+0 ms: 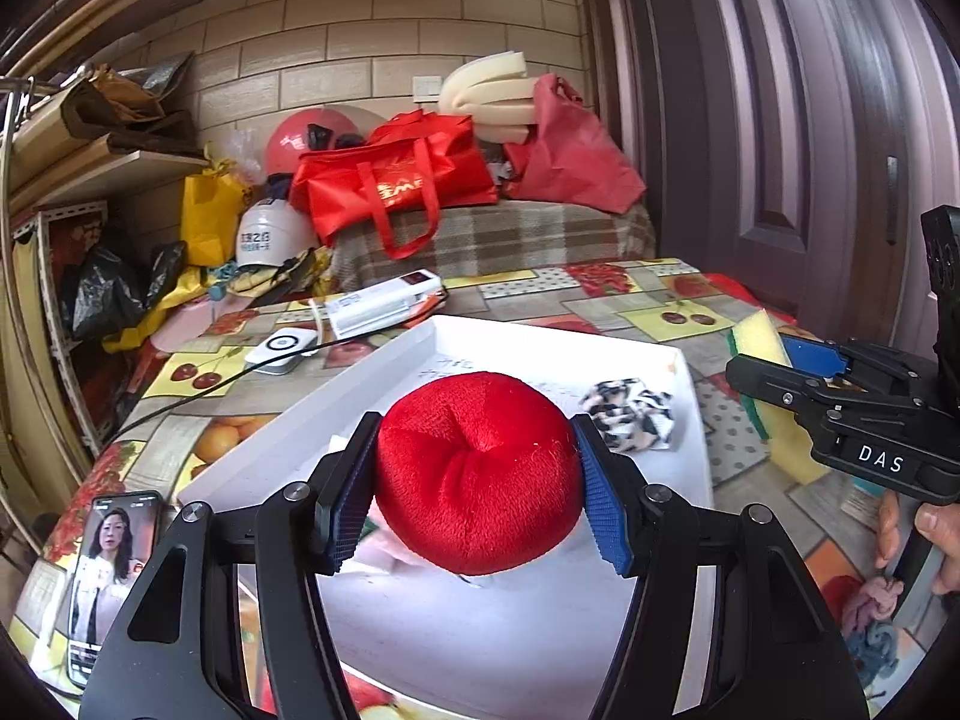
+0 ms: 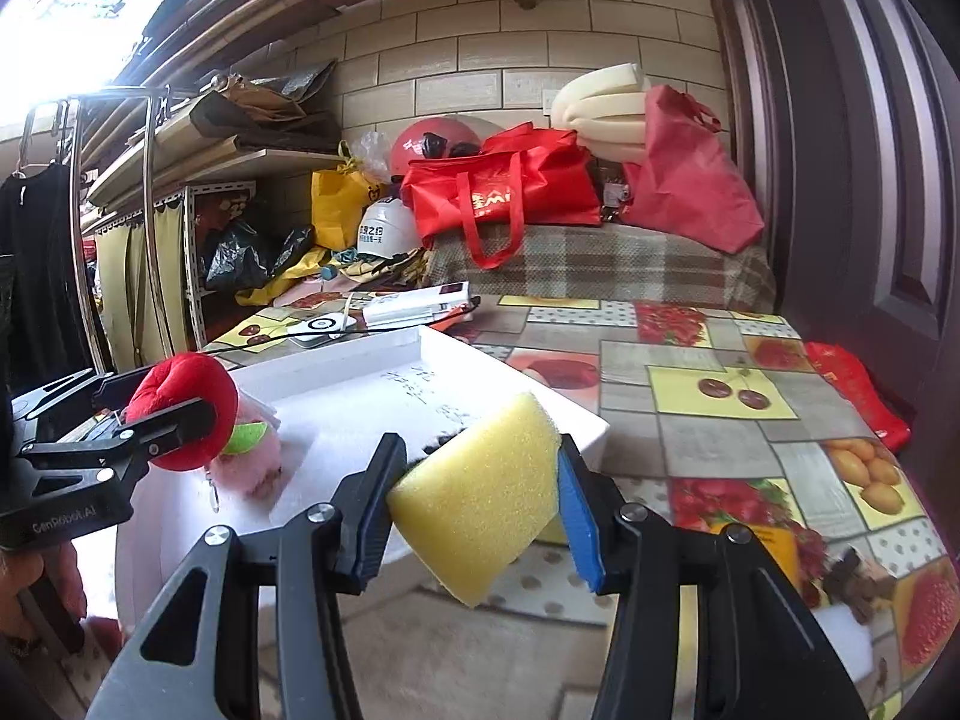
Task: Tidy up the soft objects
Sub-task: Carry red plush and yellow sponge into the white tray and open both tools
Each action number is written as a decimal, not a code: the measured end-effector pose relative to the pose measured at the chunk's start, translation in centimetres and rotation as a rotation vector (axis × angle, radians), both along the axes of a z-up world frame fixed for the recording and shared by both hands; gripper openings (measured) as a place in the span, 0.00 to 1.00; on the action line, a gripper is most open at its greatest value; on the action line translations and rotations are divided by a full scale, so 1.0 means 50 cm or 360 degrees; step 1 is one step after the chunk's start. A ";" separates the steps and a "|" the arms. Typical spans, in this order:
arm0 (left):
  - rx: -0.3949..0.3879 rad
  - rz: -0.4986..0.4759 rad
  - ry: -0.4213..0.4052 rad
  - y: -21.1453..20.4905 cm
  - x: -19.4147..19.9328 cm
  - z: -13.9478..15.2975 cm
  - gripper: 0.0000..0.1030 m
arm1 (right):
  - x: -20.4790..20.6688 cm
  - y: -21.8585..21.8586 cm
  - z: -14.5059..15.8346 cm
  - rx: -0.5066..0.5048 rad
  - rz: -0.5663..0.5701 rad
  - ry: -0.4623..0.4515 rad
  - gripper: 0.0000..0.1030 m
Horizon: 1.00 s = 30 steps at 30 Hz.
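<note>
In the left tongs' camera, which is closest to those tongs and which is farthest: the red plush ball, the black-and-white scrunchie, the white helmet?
1. Red plush ball: gripped between the left tongs, over the white tray.
2. Black-and-white scrunchie: just beyond, in the tray, to the right.
3. White helmet: far back on the left, past the table's edge.

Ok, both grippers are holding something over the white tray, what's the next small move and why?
Probably lower the left gripper and release the red plush toy: it already hangs over the white tray beside the black-and-white scrunchie, while the right gripper holds its yellow sponge at the tray's edge.
</note>
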<state>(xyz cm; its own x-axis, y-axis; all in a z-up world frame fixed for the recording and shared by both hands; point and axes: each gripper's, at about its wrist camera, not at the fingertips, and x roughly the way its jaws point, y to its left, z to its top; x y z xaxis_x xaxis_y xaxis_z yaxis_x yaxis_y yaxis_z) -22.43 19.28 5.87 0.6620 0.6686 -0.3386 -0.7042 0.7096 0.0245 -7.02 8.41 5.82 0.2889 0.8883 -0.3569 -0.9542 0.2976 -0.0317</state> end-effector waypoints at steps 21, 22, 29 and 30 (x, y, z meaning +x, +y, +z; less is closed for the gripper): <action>-0.0088 0.0177 0.0013 0.123 -0.006 -0.006 0.63 | -0.034 0.142 -0.004 -0.0050 0.0188 0.0029 0.50; -0.0084 0.0174 0.0019 0.124 -0.003 -0.005 0.65 | -0.038 0.148 -0.005 -0.0061 0.0203 0.0021 0.51; -0.0083 0.0288 0.0001 0.126 -0.012 -0.005 1.00 | -0.054 0.136 0.000 -0.0010 0.0178 -0.0065 0.84; -0.0099 0.0295 -0.0012 0.131 -0.016 -0.005 1.00 | -0.053 0.135 0.001 -0.0003 0.0169 -0.0066 0.84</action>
<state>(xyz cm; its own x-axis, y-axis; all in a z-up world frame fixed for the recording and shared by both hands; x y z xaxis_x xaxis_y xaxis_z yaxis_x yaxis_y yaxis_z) -23.22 25.81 5.60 0.5321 0.7575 -0.3784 -0.8230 0.5676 -0.0209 -9.67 15.15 5.88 0.2079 0.9140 -0.3484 -0.9781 0.1949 -0.0725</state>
